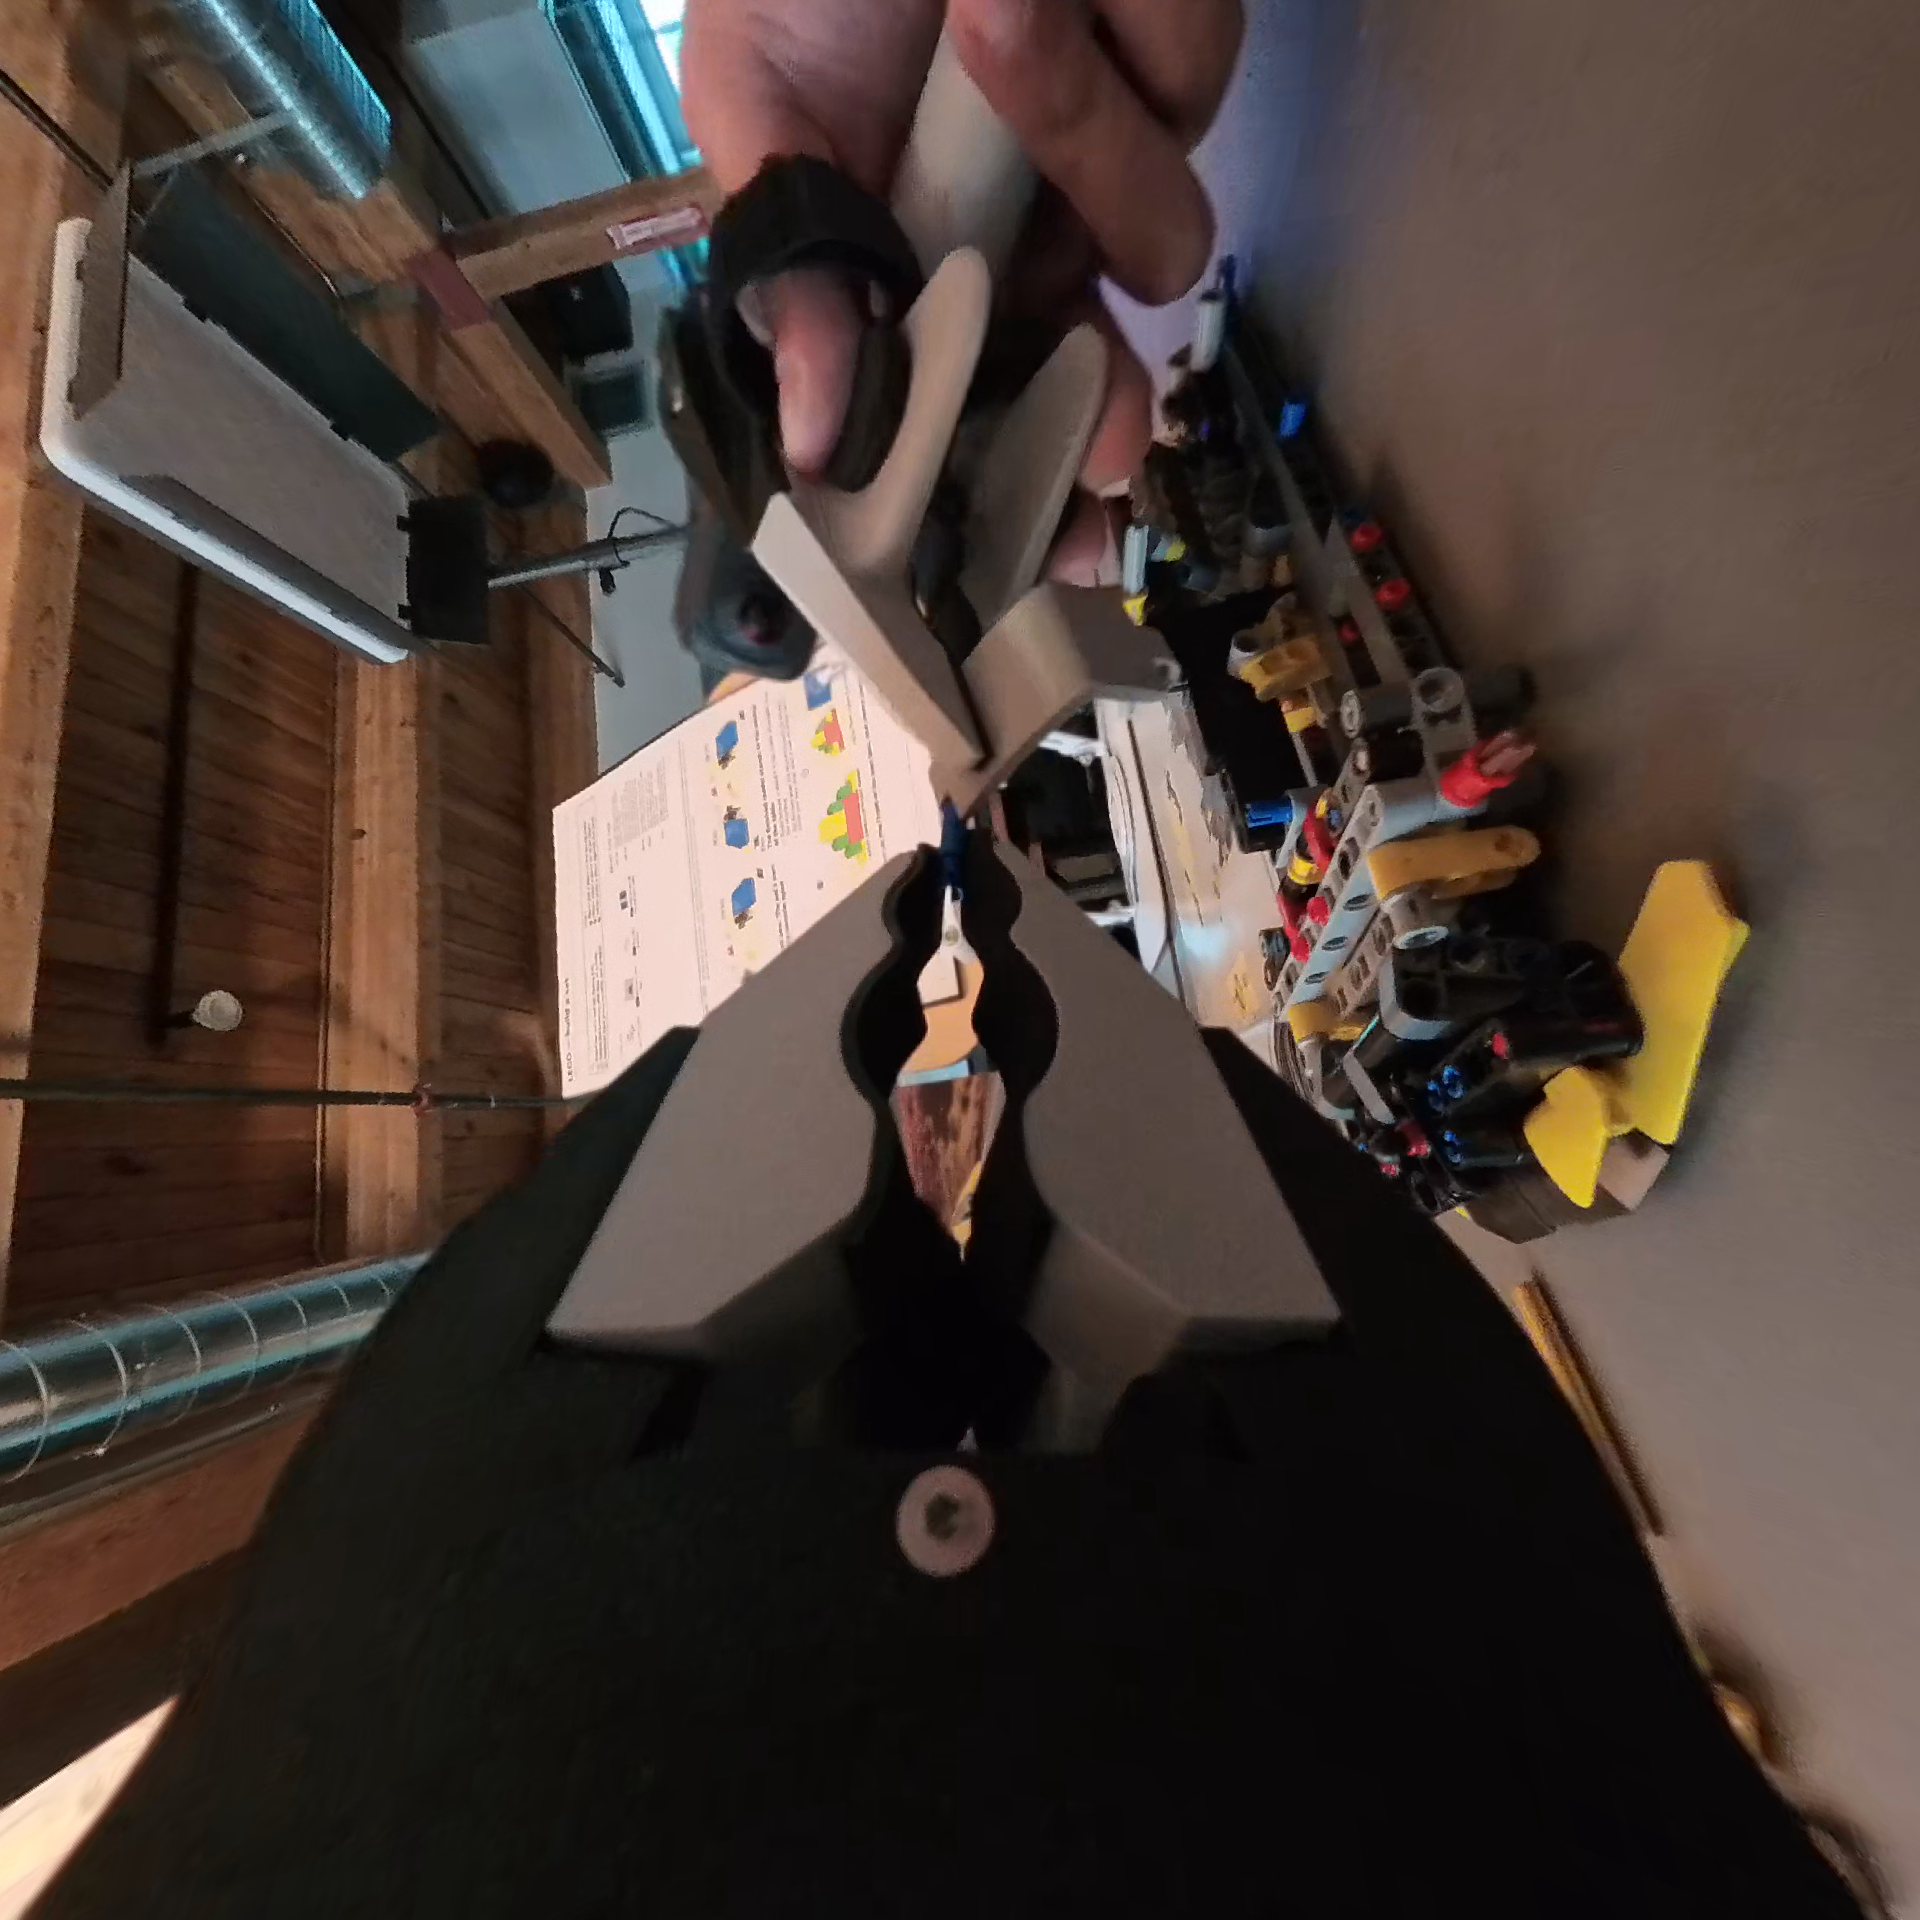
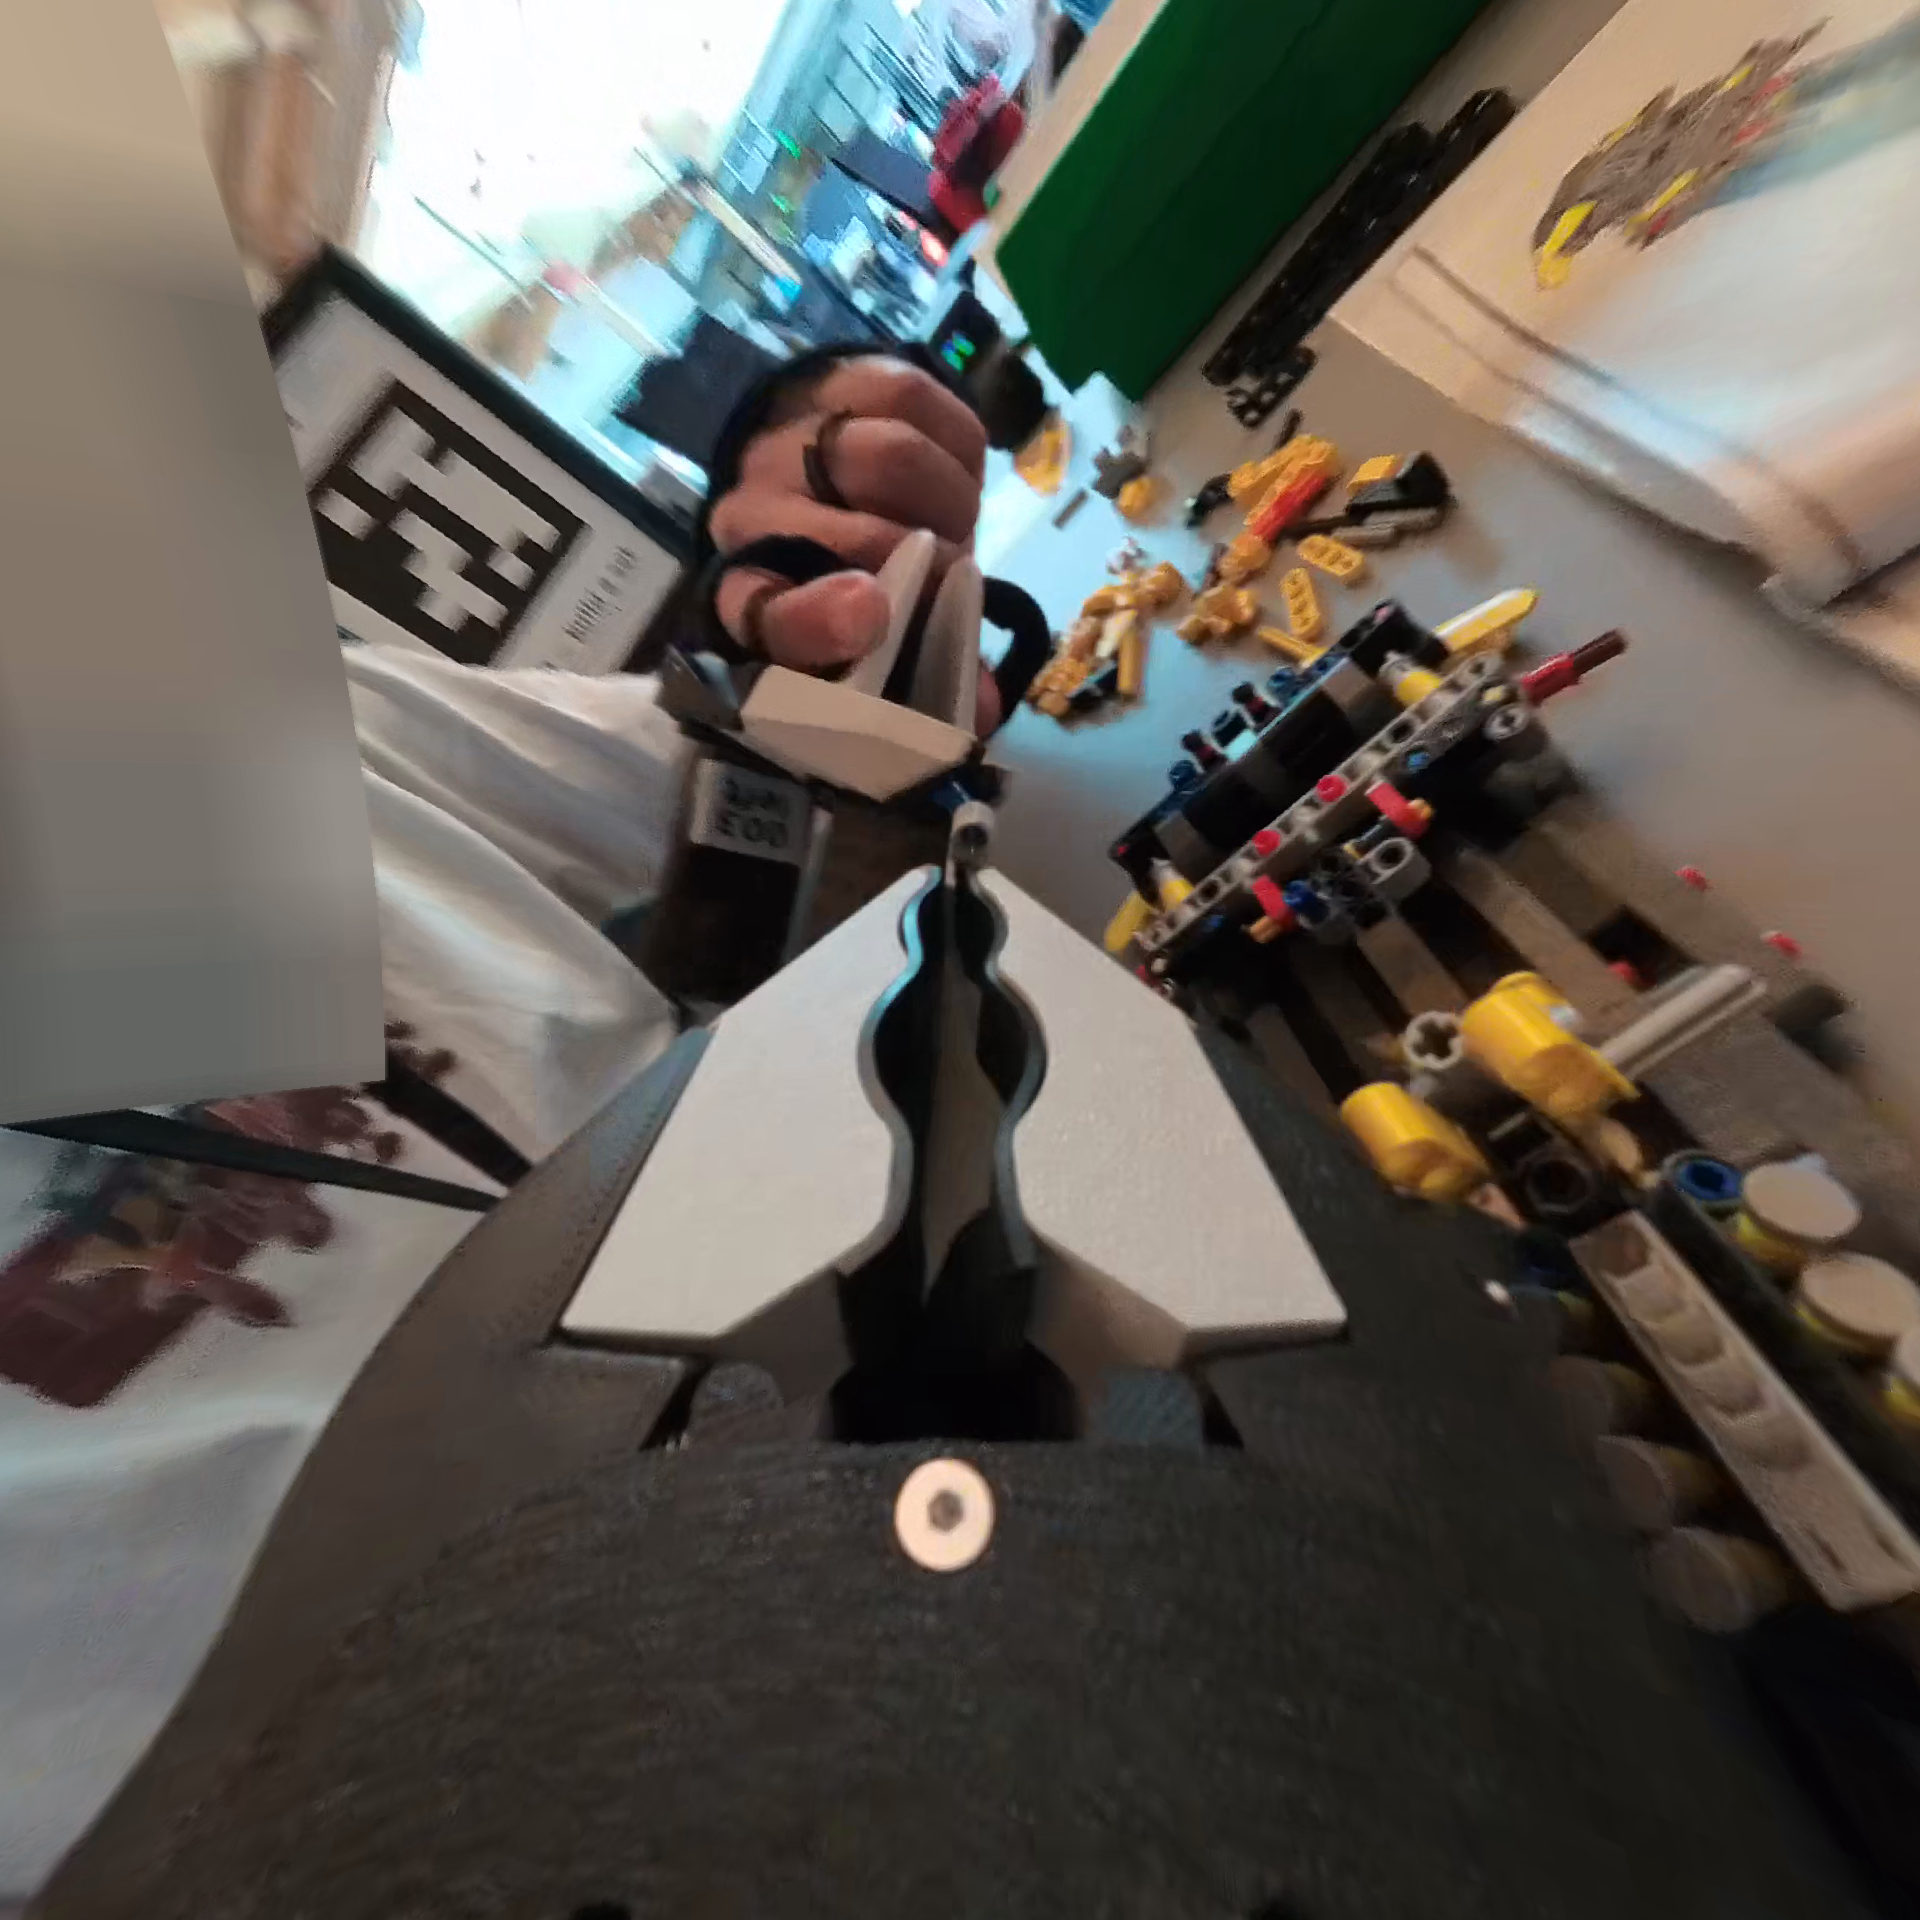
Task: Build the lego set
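Joining two small pieces tip to tip: my left tool [image 1: 961,873] clenched a blue pin [image 1: 950,847], my right tool [image 2: 958,883] clenched a grey connector [image 2: 972,837]; pressing them straight together seemed next.

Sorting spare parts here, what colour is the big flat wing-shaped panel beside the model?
Yellow: the flat wing-shaped plastic panel lies beside the model, clearest in the left wrist view.

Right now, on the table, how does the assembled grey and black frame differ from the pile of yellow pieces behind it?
The assembled frame is one joined structure, mostly grey and black with red and blue pins; the yellow pile is loose, separate pieces, mostly yellow and orange. In the right wrist view the frame lies nearer, the pile farther off, toward the green box. Both rest on the grey table.
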Tool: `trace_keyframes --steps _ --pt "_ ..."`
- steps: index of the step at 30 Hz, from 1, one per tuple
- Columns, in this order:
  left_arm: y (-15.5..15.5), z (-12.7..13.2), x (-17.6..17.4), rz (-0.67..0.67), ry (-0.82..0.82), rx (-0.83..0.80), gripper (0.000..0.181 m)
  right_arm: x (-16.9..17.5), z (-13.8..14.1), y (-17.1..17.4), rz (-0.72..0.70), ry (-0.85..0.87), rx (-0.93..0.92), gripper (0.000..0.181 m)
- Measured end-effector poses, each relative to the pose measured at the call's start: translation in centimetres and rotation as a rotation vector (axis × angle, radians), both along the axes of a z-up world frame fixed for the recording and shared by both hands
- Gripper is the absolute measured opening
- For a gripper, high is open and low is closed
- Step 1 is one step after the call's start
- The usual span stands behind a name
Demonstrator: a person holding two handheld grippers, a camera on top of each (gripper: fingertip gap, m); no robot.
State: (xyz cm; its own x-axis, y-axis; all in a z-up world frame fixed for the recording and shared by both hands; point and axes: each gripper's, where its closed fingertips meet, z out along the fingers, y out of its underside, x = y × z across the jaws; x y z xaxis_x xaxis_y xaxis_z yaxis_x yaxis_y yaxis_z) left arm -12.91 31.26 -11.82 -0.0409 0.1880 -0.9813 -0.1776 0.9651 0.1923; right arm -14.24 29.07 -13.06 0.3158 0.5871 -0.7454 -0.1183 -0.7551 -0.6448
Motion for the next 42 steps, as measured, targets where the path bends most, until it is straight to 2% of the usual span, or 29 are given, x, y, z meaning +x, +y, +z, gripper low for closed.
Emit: trace_keyframes --steps 1,5,9,12,16,20,23,27,31,37,40,42 --pt "-0.1 -0.1 -0.1 -0.007 0.011 0.006 0.002 0.0 -0.3 0.0 -0.005 -0.075 0.048 0.001" --pt "-0.7 -0.1 -0.5 -0.050 0.014 0.036 0.002 -0.3 -0.7 -0.4 0.021 -0.318 0.261 0.001" --pt "-1.0 -1.8 -0.7 -0.074 0.064 0.063 0.002 -0.3 -2.5 -0.7 0.071 -0.438 0.295 0.002" --pt "-0.9 -1.4 -0.8 -0.072 0.051 -0.041 0.002 -0.5 -1.8 -0.6 0.049 -0.416 0.382 0.001" --pt "-1.1 -1.7 -0.9 -0.093 0.079 -0.100 0.001 -0.4 -2.4 -0.6 0.057 -0.548 0.491 0.001" --pt "-1.3 -1.2 -0.8 -0.107 0.068 -0.154 0.001 -0.1 -1.8 -0.4 0.048 -0.620 0.660 0.001" --pt "-1.5 -2.0 -0.6 -0.114 0.104 -0.156 0.001 0.1 -2.6 -0.5 0.069 -0.716 0.728 0.002" --pt "-2.1 -2.5 -0.7 -0.135 0.153 -0.241 0.002 0.3 -3.0 -0.8 0.113 -0.838 0.843 0.002" --pt "-2.2 -3.8 -0.5 -0.130 0.221 -0.289 0.002 0.6 -4.2 -0.9 0.156 -0.907 0.842 0.002" --pt "-1.7 -3.7 -0.4 -0.100 0.231 -0.387 0.002 0.7 -4.0 -0.6 0.067 -0.845 0.705 0.002" --pt "-1.8 -2.3 -0.4 -0.114 0.180 -0.479 0.002 0.4 -2.4 -0.5 -0.023 -0.641 0.621 0.002" --pt "-1.8 -2.2 -0.3 -0.115 0.178 -0.513 0.002 0.4 -2.3 -0.5 -0.033 -0.609 0.586 0.002"
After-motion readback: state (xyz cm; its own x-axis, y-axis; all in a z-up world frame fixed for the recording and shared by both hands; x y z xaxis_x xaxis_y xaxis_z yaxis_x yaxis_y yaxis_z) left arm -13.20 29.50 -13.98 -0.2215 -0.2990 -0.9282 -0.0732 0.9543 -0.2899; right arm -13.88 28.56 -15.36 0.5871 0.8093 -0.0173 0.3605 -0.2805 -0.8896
